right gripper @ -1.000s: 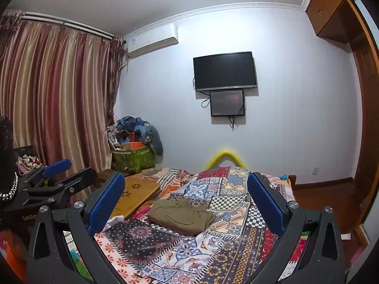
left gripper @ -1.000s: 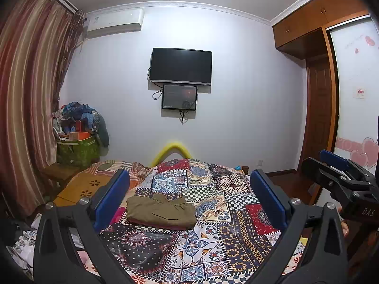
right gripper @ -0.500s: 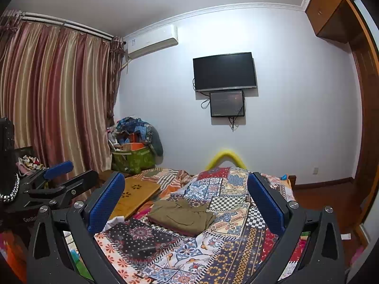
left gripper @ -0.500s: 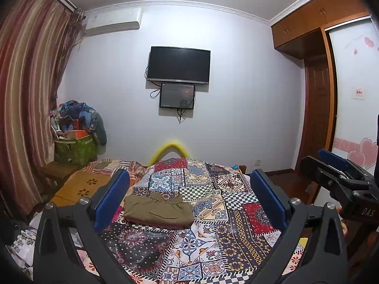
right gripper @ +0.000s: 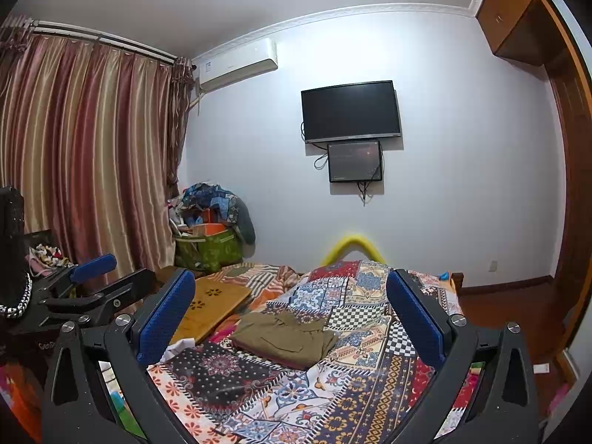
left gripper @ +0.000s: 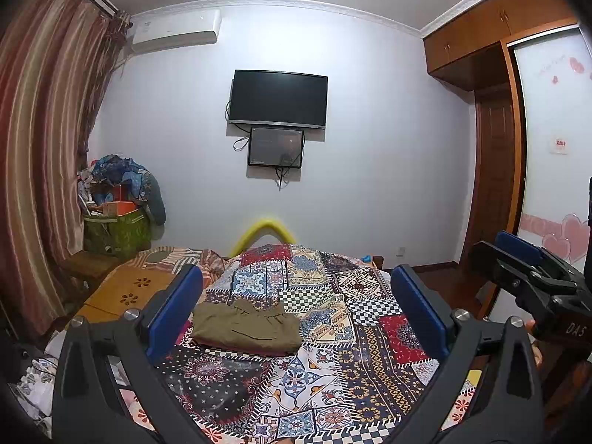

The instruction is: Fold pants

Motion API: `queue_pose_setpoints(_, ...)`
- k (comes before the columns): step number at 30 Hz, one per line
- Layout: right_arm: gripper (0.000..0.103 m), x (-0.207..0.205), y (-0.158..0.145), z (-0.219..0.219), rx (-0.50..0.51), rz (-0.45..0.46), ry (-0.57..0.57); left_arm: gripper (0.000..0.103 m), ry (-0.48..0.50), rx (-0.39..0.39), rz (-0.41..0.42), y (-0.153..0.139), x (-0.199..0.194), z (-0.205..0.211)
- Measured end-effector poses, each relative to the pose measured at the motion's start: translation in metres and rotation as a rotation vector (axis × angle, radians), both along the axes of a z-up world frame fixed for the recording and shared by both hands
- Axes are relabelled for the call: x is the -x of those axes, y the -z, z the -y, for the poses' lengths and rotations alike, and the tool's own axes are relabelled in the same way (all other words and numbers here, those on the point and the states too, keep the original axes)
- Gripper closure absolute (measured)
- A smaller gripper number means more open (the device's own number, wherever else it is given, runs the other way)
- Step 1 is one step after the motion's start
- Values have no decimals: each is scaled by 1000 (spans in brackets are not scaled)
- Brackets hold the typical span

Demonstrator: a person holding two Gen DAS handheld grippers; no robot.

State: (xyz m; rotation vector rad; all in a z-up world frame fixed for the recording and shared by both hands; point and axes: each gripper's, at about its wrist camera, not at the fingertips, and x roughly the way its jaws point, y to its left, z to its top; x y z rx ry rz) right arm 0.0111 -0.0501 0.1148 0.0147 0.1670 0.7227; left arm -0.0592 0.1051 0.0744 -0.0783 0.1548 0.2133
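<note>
Olive-brown pants (left gripper: 246, 327) lie folded in a compact bundle on the patchwork bedspread (left gripper: 333, 351), left of the bed's middle. They also show in the right wrist view (right gripper: 285, 338). My left gripper (left gripper: 296, 310) is open and empty, held above the near end of the bed, well back from the pants. My right gripper (right gripper: 290, 314) is open and empty too, at a similar distance. Each gripper shows at the edge of the other's view: the right one (left gripper: 532, 281) and the left one (right gripper: 88, 281).
A wooden lap table (left gripper: 125, 292) lies on the bed's left side. A green bag piled with clothes (left gripper: 118, 229) stands in the left corner by the curtain (right gripper: 85, 162). A TV (left gripper: 277, 98) hangs on the far wall. A wardrobe (left gripper: 495, 129) is on the right.
Both grippers have stayed open and empty. The left wrist view has drifted slightly; the pants have not moved.
</note>
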Motion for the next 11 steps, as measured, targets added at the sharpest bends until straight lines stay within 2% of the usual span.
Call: queue_pose_setpoints(11, 0, -2, 1, 0, 2, -6, 2, 0, 4, -1, -3, 3, -1, 0)
